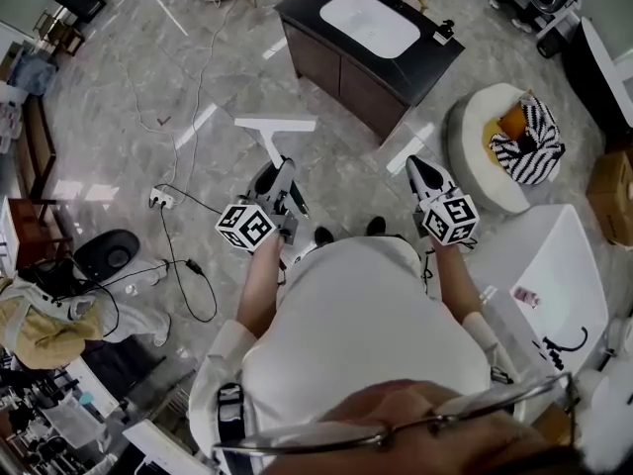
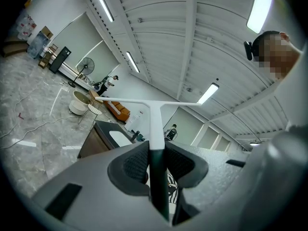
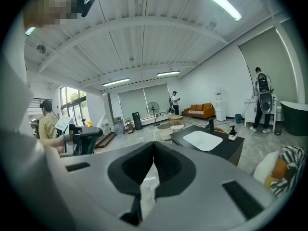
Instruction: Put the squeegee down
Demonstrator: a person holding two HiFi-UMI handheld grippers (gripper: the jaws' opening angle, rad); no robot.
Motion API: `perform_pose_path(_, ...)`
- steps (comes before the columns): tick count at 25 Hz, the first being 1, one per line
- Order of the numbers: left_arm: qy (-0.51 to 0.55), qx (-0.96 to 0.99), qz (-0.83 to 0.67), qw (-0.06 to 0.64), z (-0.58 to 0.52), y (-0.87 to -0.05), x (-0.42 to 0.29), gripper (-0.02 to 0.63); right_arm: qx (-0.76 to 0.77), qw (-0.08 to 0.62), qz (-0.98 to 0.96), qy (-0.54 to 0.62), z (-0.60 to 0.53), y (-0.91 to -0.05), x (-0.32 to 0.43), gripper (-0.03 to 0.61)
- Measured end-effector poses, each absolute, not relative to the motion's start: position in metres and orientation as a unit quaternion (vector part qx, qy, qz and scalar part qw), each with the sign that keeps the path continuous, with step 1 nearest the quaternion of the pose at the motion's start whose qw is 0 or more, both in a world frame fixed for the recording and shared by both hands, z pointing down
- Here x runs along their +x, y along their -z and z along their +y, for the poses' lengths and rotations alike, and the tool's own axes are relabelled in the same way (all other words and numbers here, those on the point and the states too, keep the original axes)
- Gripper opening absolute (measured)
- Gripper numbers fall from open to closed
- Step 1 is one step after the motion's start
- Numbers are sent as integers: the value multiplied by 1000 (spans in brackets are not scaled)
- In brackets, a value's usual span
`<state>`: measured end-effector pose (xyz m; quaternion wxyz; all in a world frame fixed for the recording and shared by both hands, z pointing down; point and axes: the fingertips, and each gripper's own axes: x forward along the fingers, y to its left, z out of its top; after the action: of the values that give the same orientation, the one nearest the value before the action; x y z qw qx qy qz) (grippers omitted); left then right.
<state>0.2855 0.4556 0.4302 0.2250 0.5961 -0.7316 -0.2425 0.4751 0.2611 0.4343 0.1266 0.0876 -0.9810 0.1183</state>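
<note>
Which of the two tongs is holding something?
The left tongs, clamped on the white T-shaped squeegee; the right tongs are shut and empty.

Floor: grey polished stone floor (image 1: 129,77), glossy with reflected light.
Top centre: a dark cabinet (image 1: 341,72) with a white basin.
Right: a round white seat (image 1: 473,161); a cardboard box (image 1: 611,196).
Left: a power strip (image 1: 160,200) and a trailing cable (image 1: 198,92).

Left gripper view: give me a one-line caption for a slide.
Left gripper shut on the squeegee at its dark handle, white T-shaped head out ahead, dark vanity beyond.
</note>
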Motion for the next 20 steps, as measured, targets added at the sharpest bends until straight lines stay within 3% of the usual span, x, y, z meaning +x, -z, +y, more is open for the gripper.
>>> perform_pose_path(20,236,604,-718,253,499,-452,260,95,110,154,-975,-115,311,-450,452,6)
